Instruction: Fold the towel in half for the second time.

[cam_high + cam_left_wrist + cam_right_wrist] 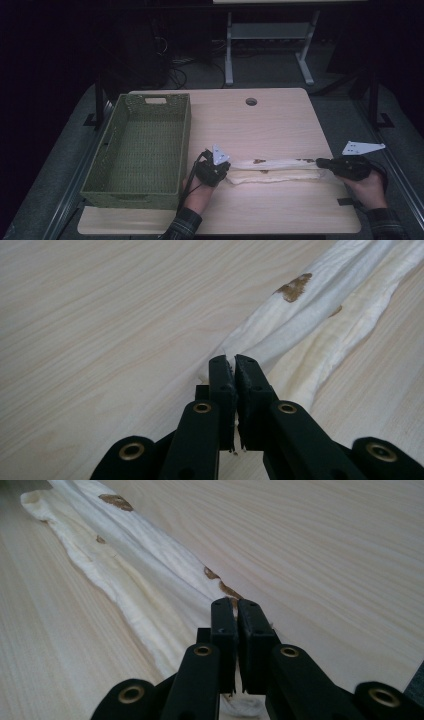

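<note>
You have the cloth [272, 169] stretched between your two hands, lying as a long, bunched strip across the near half of the worktop [260, 120], well apart from the green basket [131, 185] at the left; its pale fabric carries a few brown marks. Your left hand-held gripper [235, 360] is pinched tight on one end of it, jaws together with a fold of fabric caught between them, and your right hand-held gripper [236, 604] is clamped the same way on the opposite end. Judging by the soft wrinkles and the way it sags flat on the wood, the cloth is light and limp, with no stiffness of its own, so it will follow whichever end you pull and droop in the middle when you lift. It looks neither fragile nor slippery, though a thin edge can slide out of a shallow pinch. Take it by the ends or corners, with enough fabric inside the jaws, and keep a gentle, even tension between both hands
</note>
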Demonstrator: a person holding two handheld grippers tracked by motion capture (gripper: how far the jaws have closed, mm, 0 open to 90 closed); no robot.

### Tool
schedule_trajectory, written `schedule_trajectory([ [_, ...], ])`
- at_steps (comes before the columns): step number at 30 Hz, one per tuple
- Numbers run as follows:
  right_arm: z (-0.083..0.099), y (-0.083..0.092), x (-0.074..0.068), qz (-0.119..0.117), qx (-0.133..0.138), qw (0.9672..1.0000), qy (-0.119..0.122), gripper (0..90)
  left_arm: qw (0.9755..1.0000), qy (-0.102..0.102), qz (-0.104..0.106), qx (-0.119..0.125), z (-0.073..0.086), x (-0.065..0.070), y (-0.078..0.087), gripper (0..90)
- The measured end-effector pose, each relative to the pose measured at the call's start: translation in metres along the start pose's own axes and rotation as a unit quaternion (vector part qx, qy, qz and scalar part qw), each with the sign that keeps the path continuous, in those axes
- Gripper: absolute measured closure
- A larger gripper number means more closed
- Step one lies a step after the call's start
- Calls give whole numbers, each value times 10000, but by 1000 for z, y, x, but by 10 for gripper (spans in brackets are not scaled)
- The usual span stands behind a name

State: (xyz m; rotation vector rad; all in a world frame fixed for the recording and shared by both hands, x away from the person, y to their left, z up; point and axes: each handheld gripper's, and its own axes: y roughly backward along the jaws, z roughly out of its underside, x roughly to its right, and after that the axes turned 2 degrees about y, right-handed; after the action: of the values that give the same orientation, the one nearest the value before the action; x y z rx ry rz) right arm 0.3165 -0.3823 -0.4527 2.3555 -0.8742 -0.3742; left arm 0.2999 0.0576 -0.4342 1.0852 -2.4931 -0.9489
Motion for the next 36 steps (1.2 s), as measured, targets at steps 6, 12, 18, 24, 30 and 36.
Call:
schedule_trajectory([
  [6, 3, 1, -6, -71, -58, 10000, 14, 859, 9999, -22, -7, -157, 4, 1, -1, 860],
  [12, 7, 2, -11, -165, -136, 9998, 17, 821, 9994, 4, 77, -351, 9, 6, -2, 854],
  [18, 1, 16, -15, -326, 187, 9993, 16, 762, 9999, 74, 146, 52, -1, 12, 14, 785],
  [24, 2, 4, -19, -369, -163, 9992, 69, 856, 9982, 136, 582, -61, 1, 13, 2, 804],
  [30, 8, -10, -21, -352, -708, 9967, 206, 880, 9956, 43, 738, -583, 10, 17, -21, 812],
  [36, 9, -12, -22, -358, -757, 9962, 228, 868, 9948, -134, 710, -723, 11, 18, -23, 814],
])
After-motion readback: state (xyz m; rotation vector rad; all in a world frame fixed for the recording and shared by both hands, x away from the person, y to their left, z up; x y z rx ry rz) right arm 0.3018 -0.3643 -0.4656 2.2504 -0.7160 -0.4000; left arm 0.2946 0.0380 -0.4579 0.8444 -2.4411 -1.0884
